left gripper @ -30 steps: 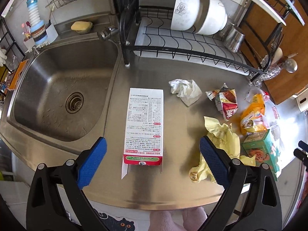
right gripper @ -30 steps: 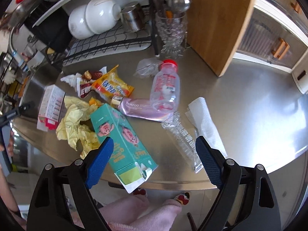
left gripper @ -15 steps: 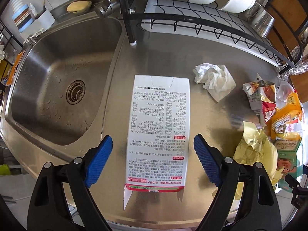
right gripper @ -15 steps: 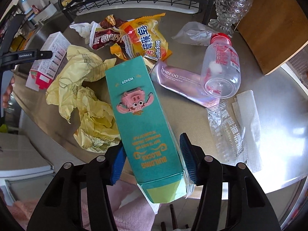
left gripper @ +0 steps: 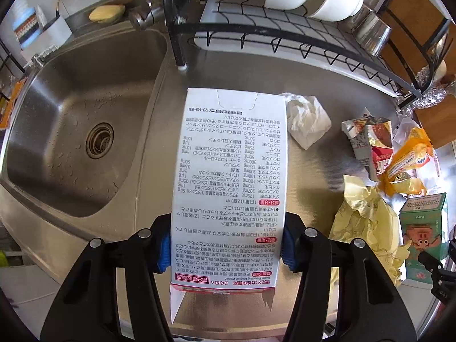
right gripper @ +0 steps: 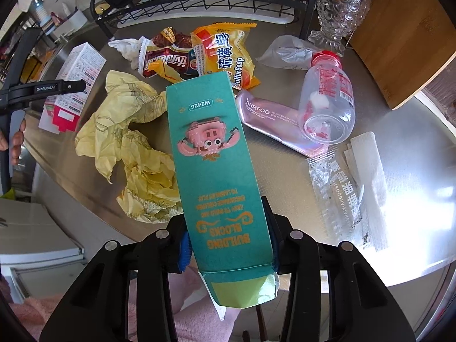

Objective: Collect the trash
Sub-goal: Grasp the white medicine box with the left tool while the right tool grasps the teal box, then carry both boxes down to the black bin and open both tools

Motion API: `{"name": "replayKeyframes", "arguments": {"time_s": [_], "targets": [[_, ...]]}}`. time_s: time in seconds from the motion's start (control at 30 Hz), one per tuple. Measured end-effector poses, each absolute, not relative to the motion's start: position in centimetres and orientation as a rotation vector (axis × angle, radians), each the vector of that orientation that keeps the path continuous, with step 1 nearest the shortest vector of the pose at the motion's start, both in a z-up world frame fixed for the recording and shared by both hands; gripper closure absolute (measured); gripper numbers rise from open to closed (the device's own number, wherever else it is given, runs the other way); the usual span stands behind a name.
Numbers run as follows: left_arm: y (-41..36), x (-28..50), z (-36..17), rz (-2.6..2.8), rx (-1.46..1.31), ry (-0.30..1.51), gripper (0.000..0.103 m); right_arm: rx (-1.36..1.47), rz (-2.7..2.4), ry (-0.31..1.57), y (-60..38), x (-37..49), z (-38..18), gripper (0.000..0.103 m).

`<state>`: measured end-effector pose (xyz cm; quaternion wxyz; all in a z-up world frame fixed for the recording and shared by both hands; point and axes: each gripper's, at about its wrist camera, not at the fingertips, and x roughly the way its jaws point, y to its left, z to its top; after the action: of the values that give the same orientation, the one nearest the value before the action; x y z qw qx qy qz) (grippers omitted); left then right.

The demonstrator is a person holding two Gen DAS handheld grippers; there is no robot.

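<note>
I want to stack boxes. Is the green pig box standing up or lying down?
Lying down: the green pig box rests flat on the counter.

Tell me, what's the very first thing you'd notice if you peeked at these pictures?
Two boxes fill the pictures. The white box with tiny printed writing lies beside the sink, and the left gripper has just closed its blue pads on it. The teal box with a pink pig on it lies on the counter, squeezed in the right gripper, with crumpled yellow paper beside it.
</note>
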<state>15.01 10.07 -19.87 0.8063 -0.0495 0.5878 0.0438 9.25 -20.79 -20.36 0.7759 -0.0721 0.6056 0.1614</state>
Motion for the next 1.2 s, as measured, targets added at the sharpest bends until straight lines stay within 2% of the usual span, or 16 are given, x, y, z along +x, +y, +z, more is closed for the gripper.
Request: {"name": "replayKeyframes", "arguments": {"time_s": [0.37,0.67,0.97,1.2], "targets": [[7.5,9.8,-11.1,0.058,-0.045,1.096,0.048,-0.146,0.359,1.151,-21.9,5.1,-13.4,0.061],[4.4,2.3,-7.0,-0.035,-0.016,1.001,0.048,-0.127,0.415,1.084,-22.0,0.7,-10.5,0.061],[2.0,-6.6,-8.1,-0.091,0.022,0.953,0.048,-0.132,0.482,1.040,-20.8,-4.9,-10.5,0.061],[1.5,-12.3,-12.8,-0.119,-0.012,1.011,0.048,-0.129,0.558,1.086,-19.3,-8.7,-13.4,0.061]]}}
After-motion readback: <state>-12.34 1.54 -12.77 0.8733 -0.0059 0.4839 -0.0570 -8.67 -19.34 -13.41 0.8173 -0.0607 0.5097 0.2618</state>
